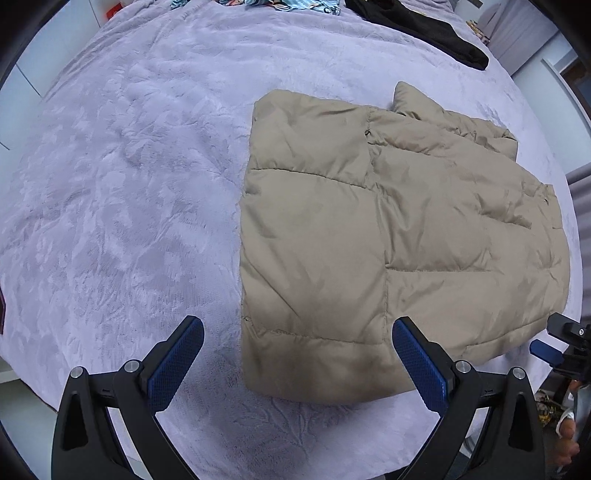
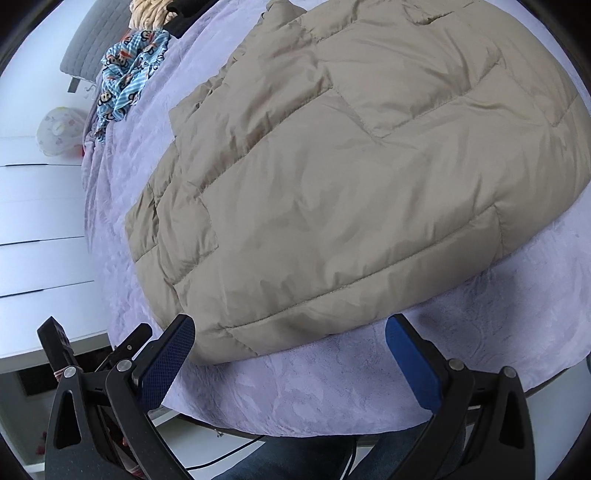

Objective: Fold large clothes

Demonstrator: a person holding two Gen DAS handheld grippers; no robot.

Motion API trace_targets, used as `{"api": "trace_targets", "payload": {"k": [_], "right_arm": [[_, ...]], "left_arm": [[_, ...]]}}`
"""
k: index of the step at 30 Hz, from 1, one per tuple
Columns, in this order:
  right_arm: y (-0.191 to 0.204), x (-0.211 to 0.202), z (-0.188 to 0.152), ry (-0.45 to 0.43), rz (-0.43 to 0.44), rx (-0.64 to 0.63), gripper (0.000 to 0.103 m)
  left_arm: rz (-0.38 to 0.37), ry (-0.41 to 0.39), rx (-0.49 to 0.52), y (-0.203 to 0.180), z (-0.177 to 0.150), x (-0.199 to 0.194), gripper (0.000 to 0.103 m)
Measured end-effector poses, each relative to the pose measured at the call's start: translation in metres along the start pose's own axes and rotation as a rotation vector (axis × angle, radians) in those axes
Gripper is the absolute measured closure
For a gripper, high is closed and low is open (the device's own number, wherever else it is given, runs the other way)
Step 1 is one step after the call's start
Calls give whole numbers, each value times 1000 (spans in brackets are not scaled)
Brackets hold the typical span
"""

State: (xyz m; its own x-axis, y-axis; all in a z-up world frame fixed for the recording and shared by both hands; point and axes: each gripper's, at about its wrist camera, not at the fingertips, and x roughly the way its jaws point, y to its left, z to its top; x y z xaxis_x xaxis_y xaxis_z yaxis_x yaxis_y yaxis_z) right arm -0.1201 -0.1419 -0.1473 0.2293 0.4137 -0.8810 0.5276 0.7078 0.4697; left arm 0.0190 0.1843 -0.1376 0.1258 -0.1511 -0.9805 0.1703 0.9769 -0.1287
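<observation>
lying flat on plush lilac bedspread (image 1: 129,184), puffy quilted beige jacket (image 1: 388,229)

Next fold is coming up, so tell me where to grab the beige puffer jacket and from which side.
Grip the jacket at its near hem corners, coming in low from the bed's near edge. That stitched hem lies flat and exposed, facing both open grippers, left and right.

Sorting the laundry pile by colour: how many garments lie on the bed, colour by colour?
Beige: 1, the quilted jacket
Black: 1, the black garment
Blue patterned: 1, the cartoon-print cloth
Cream: 1, the cream cloth, partly cut off
Total: 4
</observation>
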Motion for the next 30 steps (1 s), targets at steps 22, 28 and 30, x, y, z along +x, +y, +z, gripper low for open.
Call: {"api": "trace_targets", "payload": {"k": [22, 28, 30], "right_arm": [[17, 11, -5, 25, -75, -5, 0], [16, 10, -8, 29, -108, -5, 0], [16, 8, -8, 22, -111, 0, 0]], "left_arm": [[-579, 153, -18, 67, 55, 88, 1], [-683, 177, 43, 30, 73, 114, 1], [-691, 191, 56, 20, 78, 120, 1]]}}
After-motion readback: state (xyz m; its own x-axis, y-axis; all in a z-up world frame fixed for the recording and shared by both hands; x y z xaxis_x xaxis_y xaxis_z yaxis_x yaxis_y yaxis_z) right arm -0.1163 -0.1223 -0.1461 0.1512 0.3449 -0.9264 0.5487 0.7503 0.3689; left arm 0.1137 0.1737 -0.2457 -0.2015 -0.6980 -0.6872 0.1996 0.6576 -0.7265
